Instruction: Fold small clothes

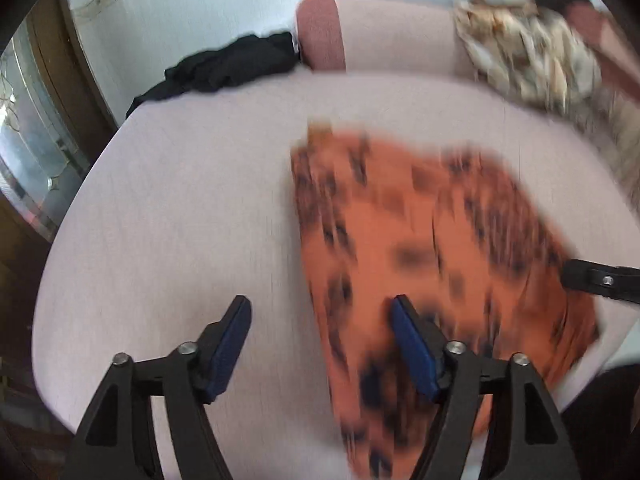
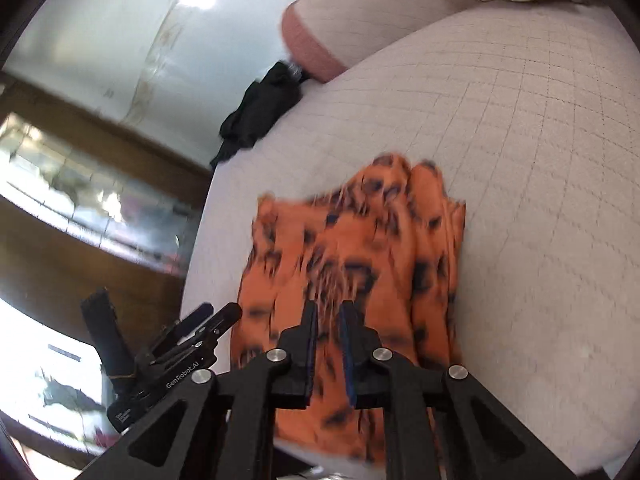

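Note:
An orange garment with dark blotches (image 1: 432, 256) lies on the pale pink bed (image 1: 192, 208), blurred by motion. My left gripper (image 1: 320, 312) is open and empty; its right finger hangs over the garment's near left edge, its left finger over bare sheet. In the right wrist view the same garment (image 2: 360, 248) lies partly folded near the bed's front edge. My right gripper (image 2: 328, 312) hovers over its near part with the jaws nearly shut, a narrow gap between them. The right gripper's tip (image 1: 600, 280) shows at the garment's right edge in the left wrist view.
A black garment (image 1: 224, 68) lies crumpled at the bed's far left corner. A pink bolster pillow (image 1: 380, 36) lies along the back. A cream patterned cloth (image 1: 528, 56) is heaped at the far right. The left gripper's body (image 2: 176, 352) is beyond the bed's left edge.

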Motion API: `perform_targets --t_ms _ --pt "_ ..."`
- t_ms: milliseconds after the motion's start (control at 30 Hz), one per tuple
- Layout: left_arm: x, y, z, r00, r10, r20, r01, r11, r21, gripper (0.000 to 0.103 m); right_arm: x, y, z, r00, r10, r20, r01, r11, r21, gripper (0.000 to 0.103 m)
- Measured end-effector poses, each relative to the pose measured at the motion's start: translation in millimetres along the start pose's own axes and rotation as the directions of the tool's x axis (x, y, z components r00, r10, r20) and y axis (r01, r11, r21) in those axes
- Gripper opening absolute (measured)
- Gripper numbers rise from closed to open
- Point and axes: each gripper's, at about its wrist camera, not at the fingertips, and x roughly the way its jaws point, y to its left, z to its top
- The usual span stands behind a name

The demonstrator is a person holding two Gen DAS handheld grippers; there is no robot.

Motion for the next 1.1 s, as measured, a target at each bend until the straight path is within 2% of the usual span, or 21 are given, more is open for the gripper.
perform_targets --t_ms 33,67,100,133,200,300,400,500,533,567,867,933,1100 --pt "-3.8 -4.7 -14.3 0.999 0.024 0.023 -0.024 1.0 0.0 0.075 9.1 -1.3 -17.1 0.996 -0.077 -0.035 0.076 0.997 -0.028 0.02" --pt "-11.9 -6.5 -23.4 0.997 0.047 0.061 -0.047 0.999 0.005 0.074 17.9 -5.3 -27.7 0.99 -0.12 -0.08 0.116 0.992 -0.047 0.021" --pt "-25.0 -9.1 -26.3 0.994 0.07 0.079 -0.073 0.997 0.026 0.074 26.9 -8.0 -39.7 0.986 -0.123 -0.11 0.118 0.991 -0.056 0.021" --pt "-39.3 -12.1 -26.0 0.992 0.085 0.096 -0.09 0.995 0.048 0.074 24.1 -4.7 -43.9 0.988 -0.132 -0.086 0.127 0.99 -0.061 0.02" --pt "-78.2 -11.9 -23.4 0.98 0.089 0.175 -0.097 0.995 0.035 0.074 7.2 13.1 -48.1 0.978 -0.196 -0.065 0.188 0.976 -0.108 0.021" --pt "-141.4 -10.1 -22.1 0.944 0.12 0.309 -0.122 0.992 -0.011 0.09 -31.9 44.0 -53.0 0.976 -0.209 0.066 0.218 0.959 -0.182 0.022" --pt "-184.0 -8.3 -20.4 0.903 0.146 0.404 -0.134 0.989 -0.056 0.094 -69.9 69.1 -62.2 0.954 -0.214 0.208 0.261 0.937 -0.233 0.025" --pt "-207.5 -10.2 -17.5 0.877 0.168 0.45 -0.149 0.986 -0.077 0.097 -92.3 85.3 -70.5 0.938 -0.21 0.276 0.275 0.935 -0.224 0.043" --pt "-215.1 -10.2 -18.5 0.87 0.172 0.462 -0.15 0.985 -0.083 0.098 -94.9 92.3 -74.3 0.931 -0.213 0.296 0.284 0.932 -0.224 0.059" --pt "-219.2 -11.9 -18.7 0.867 0.173 0.467 -0.15 0.985 -0.086 0.098 -101.7 97.4 -78.2 0.923 -0.208 0.323 0.29 0.929 -0.229 0.069" --pt "-236.9 -8.7 -28.7 0.85 0.204 0.485 -0.163 0.979 -0.125 0.098 -140.3 133.7 -96.3 0.863 -0.196 0.466 0.34 0.907 -0.247 0.069" --pt "-236.4 -6.3 -28.7 0.853 0.207 0.478 -0.165 0.978 -0.128 0.098 -144.7 139.5 -99.7 0.848 -0.205 0.489 0.363 0.897 -0.253 0.069" --pt "-234.8 2.1 -28.0 0.858 0.22 0.464 -0.165 0.974 -0.158 0.098 -145.3 150.0 -103.7 0.837 -0.207 0.507 0.383 0.883 -0.271 0.069"
